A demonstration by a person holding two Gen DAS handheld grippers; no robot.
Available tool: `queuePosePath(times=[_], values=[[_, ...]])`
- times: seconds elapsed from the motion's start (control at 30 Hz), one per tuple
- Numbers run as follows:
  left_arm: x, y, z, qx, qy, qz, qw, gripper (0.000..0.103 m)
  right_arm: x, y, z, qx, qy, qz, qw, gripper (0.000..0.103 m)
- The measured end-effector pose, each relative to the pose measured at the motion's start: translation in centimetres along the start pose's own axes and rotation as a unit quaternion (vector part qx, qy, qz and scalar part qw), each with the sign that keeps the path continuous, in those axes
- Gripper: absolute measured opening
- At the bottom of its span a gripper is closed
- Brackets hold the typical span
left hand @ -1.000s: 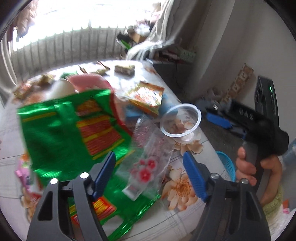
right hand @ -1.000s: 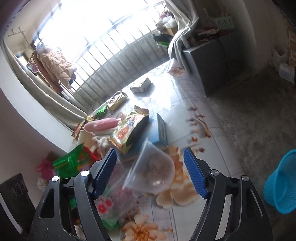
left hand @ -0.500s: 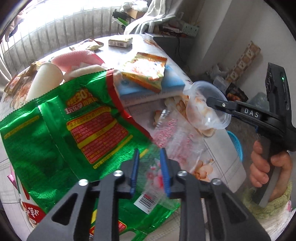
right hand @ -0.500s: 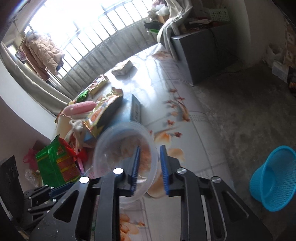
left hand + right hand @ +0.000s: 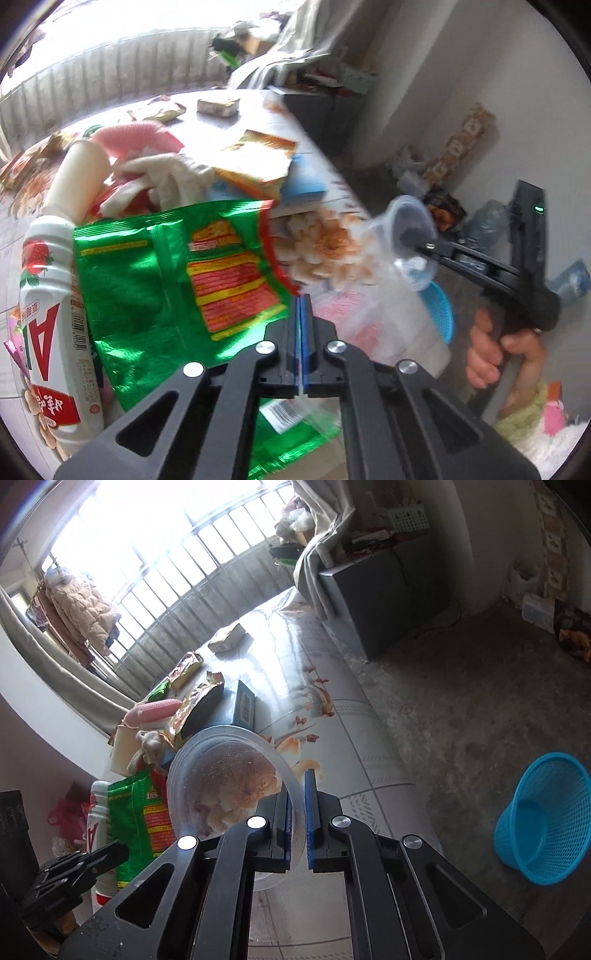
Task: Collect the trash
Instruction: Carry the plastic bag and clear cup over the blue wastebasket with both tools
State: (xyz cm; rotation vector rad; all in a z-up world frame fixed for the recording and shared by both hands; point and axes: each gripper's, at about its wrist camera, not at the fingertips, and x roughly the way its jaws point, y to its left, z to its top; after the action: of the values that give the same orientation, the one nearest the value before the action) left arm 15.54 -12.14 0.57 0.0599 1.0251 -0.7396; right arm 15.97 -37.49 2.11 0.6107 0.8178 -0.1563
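A: How is the clear plastic cup (image 5: pixel 229 786) shown?
B: Its rim is clamped between the fingers of the right gripper (image 5: pixel 298 812), whose jaws have just been closing on it. The cup is held tilted, above the counter (image 5: pixel 332 738), at its near edge.

A: And the second item?
B: A clear plastic bag (image 5: pixel 354 325) with pink print is pinched in the left gripper (image 5: pixel 300 332), whose fingers have likewise just been closing and are now together on the film. Whether the bag is already lifted free is not certain, as the view is blurred there.

A: What can be judged done?
B: Two pieces are seen as grasped; nothing is seen deposited. The blue basket (image 5: pixel 543 819) on the floor, well apart from the counter, appears empty and is taken to be the likely destination.

A: What is left?
B: Much, it would seem. A green foil wrapper (image 5: pixel 177 280), a white drink bottle (image 5: pixel 55 317), an orange snack packet (image 5: pixel 258 162), a pink pack (image 5: pixel 136 133) and a small box (image 5: pixel 218 105) are seen remaining on the counter.
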Motion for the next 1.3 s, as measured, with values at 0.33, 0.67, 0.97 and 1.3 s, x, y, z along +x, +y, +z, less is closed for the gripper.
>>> queuePosePath(times=[0.33, 0.67, 0.97, 1.3], values=[[0.9, -7.4, -5.1, 0.208, -0.004, 0.042, 0.9771, 0.061, -0.8, -0.9, -0.4, 0.011, -0.008, -0.002, 1.000, 0.005], [6.0, -8.1, -7.0, 0.294, 0.035, 0.086, 0.9513, 0.042, -0.6, -1.8, -1.0, 0.030, -0.001, 0.006, 1.000, 0.005], [5.5, -7.7, -5.3, 0.265, 0.024, 0.040, 0.9633, 0.011, -0.7, -2.2, -1.0, 0.039, -0.001, 0.023, 0.999, 0.005], [1.7, -4.3, -0.3, 0.075, -0.038, -0.093, 0.9920, 0.005, -2.5, -3.7, -0.4, 0.072, -0.031, 0.057, 0.995, 0.005]])
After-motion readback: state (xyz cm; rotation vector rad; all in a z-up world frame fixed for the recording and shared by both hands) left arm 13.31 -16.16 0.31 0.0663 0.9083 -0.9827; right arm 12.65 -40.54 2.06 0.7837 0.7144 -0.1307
